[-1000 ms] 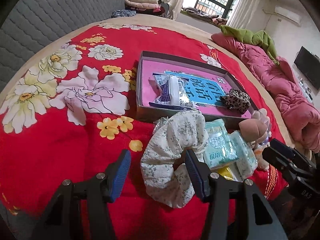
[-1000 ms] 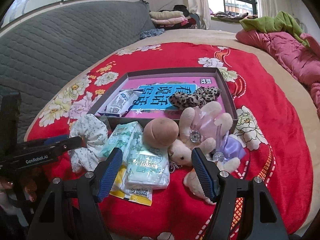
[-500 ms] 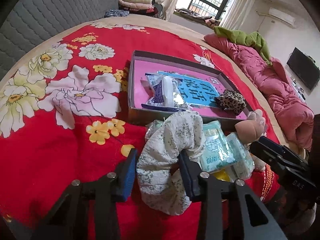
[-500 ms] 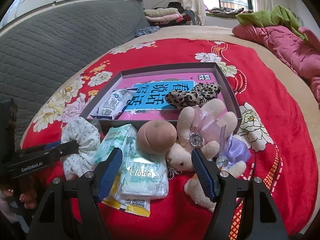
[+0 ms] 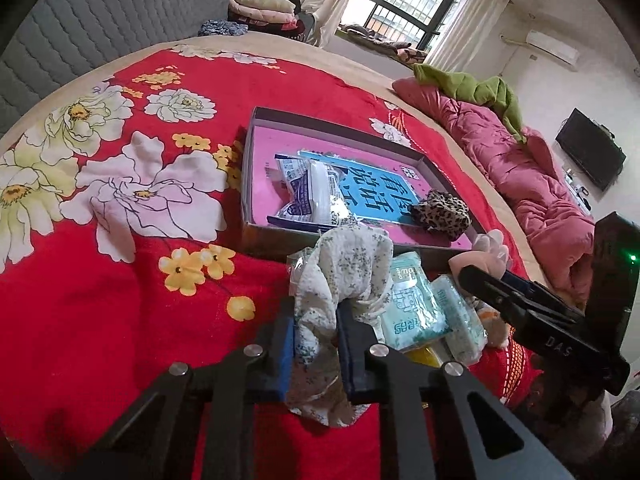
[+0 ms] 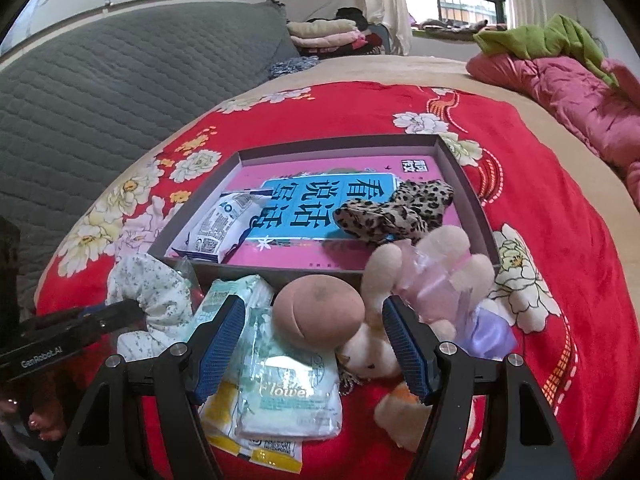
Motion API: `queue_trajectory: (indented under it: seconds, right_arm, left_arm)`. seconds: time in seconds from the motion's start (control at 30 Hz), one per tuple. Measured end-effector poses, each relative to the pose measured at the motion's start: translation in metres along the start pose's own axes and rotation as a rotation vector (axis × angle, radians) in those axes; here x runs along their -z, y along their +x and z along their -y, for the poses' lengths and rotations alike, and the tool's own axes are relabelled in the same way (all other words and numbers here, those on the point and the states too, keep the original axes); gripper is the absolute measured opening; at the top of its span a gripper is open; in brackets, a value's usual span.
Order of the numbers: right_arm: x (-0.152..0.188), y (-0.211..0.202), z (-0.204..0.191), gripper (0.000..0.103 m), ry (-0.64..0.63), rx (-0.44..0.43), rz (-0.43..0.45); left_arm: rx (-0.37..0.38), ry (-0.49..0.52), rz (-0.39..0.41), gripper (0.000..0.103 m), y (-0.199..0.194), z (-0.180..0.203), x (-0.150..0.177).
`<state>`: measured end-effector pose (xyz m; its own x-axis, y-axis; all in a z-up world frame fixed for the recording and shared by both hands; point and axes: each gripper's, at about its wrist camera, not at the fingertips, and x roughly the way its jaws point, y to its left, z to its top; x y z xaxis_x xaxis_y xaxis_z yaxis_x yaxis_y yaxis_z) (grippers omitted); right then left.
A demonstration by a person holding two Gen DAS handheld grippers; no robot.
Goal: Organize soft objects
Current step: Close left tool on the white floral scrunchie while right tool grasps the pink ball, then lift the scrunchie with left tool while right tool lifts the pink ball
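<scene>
A white floral scrunchie (image 5: 344, 276) lies on the red blanket in front of a shallow box (image 5: 248, 176). My left gripper (image 5: 316, 320) is closing, and its blue pads press on a fold of that scrunchie. In the right wrist view the scrunchie (image 6: 152, 284) shows at the left with the left gripper (image 6: 120, 312) on it. My right gripper (image 6: 314, 320) stands open above a peach-coloured soft ball (image 6: 320, 316) without touching it. Tissue packs (image 6: 288, 384) lie under its left finger and a plush toy (image 6: 432, 276) by its right. In the box (image 6: 460, 176) lie a leopard scrunchie (image 6: 400, 208) and a wipes pack (image 6: 220, 224).
A grey quilted headboard (image 6: 120, 92) runs along the left of the bed. A pink quilt (image 5: 532, 176) with a green cloth (image 5: 480, 88) lies along the right side. Folded clothes (image 6: 324, 32) are stacked at the far end. A person's toes (image 6: 44, 428) show at the lower left.
The left jaws have closed from wide apart onto the floral scrunchie and bunched it up. The right gripper has edged forward over the peach ball, still open.
</scene>
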<state>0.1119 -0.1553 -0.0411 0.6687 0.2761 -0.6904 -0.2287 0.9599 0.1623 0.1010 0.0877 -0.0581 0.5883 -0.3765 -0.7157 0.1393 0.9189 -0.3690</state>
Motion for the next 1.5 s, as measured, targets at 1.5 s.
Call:
queue_trajectory:
  seconds: [1.5]
  right_arm:
    - [0.007, -0.043, -0.005, 0.039, -0.051, -0.046, 0.092]
  left_arm:
    - [0.094, 0.009, 0.137, 0.014, -0.046, 0.018, -0.007]
